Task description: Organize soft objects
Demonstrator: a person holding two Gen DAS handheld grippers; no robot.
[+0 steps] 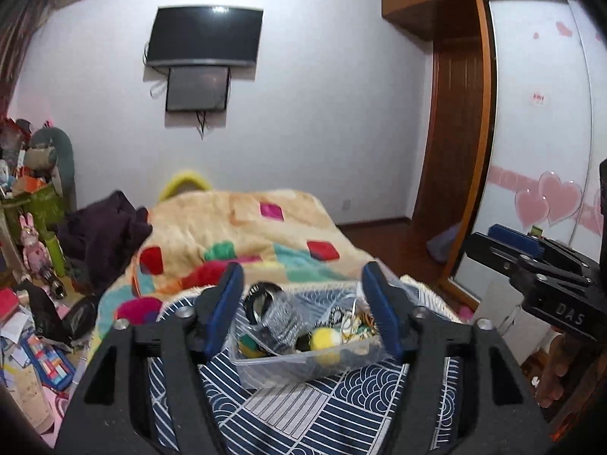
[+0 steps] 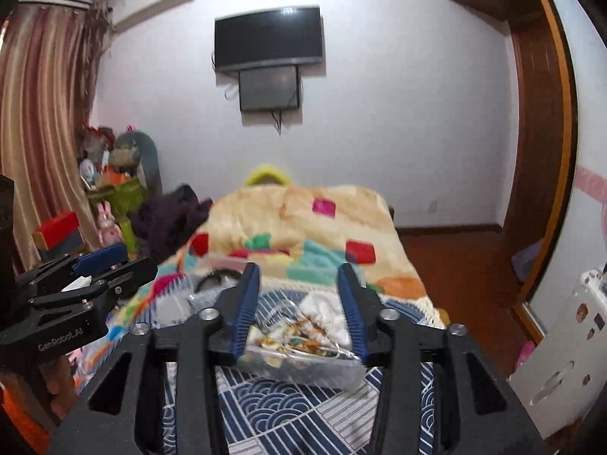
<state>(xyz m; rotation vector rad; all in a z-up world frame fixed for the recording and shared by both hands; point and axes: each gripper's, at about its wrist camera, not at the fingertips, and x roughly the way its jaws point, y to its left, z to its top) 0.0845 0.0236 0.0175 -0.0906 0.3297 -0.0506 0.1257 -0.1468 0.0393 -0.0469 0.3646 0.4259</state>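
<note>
A clear plastic box (image 1: 303,364) sits on a navy patterned cloth (image 1: 303,413) on the bed. It holds a yellow pompom ball (image 1: 325,339), a black ring, a zebra-striped piece and other small soft items. My left gripper (image 1: 303,295) is open, its blue pads on either side above the box. My right gripper (image 2: 301,295) is open over the box (image 2: 303,367), where white cloth (image 2: 326,314) and mixed small items show. Each gripper also shows at the edge of the other's view.
A colourful patchwork blanket (image 1: 242,235) covers the bed behind, with a dark garment (image 1: 102,227) at its left. Clutter and toys (image 1: 34,204) fill the floor and shelf at left. A wardrobe (image 1: 538,132) stands at right, a white box (image 2: 561,356) beside the bed.
</note>
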